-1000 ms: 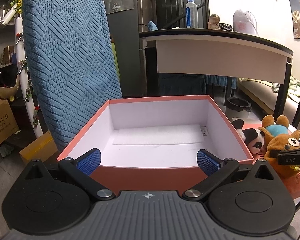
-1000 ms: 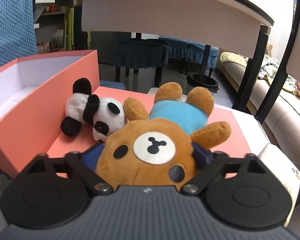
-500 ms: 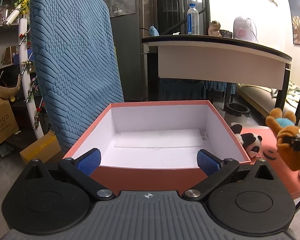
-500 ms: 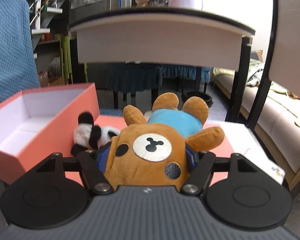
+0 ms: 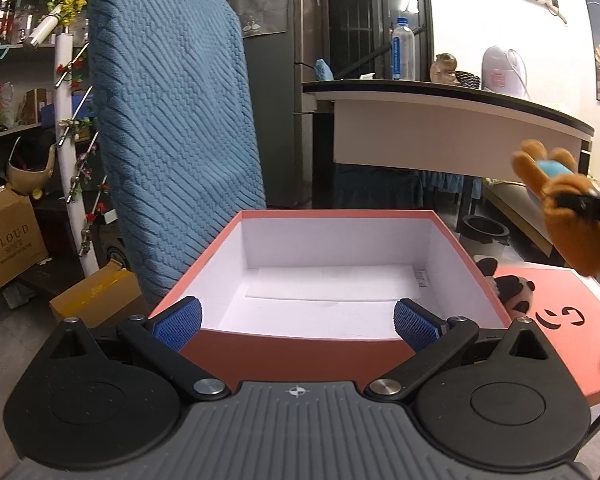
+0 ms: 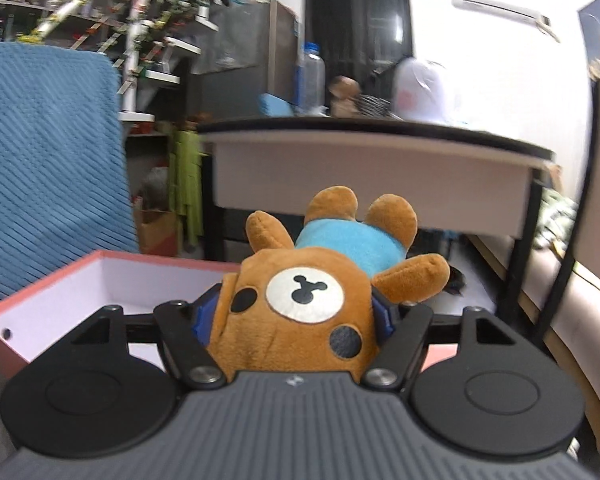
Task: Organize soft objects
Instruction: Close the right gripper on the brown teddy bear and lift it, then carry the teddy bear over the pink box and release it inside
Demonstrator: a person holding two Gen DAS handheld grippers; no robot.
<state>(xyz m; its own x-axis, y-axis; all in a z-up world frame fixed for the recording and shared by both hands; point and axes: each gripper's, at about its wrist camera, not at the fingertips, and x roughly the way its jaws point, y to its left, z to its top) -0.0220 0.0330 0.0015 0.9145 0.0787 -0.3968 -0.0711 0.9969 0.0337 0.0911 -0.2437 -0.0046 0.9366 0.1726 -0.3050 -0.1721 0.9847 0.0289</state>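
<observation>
Left wrist view: the left gripper [image 5: 296, 318] has its blue pads spread wide, one at each near corner of the box [image 5: 300, 350], with nothing between them; its near wall sits just in front of the fingers. The box is salmon outside and white inside, open at the top, and holds nothing but a flat white liner on its floor. It rests on a salmon table [image 5: 560, 344], and behind its left side stands a chair back [image 5: 172, 140] covered in blue knit fabric. Just beside the box's right wall a panda toy [image 5: 514, 294] lies on the table, half hidden by the wall. Up at the right edge, clear of the table, the bear toy [image 5: 568, 216] hangs in the air with a black finger across it. In the right wrist view the right gripper [image 6: 296, 316] is closed on that bear [image 6: 300, 312], its blue pads pressed into both sides of the brown head; the face points up at the camera, and the blue-shirted body and limbs stick out forward. The open box [image 6: 60, 300] is below and to the left of the bear.
</observation>
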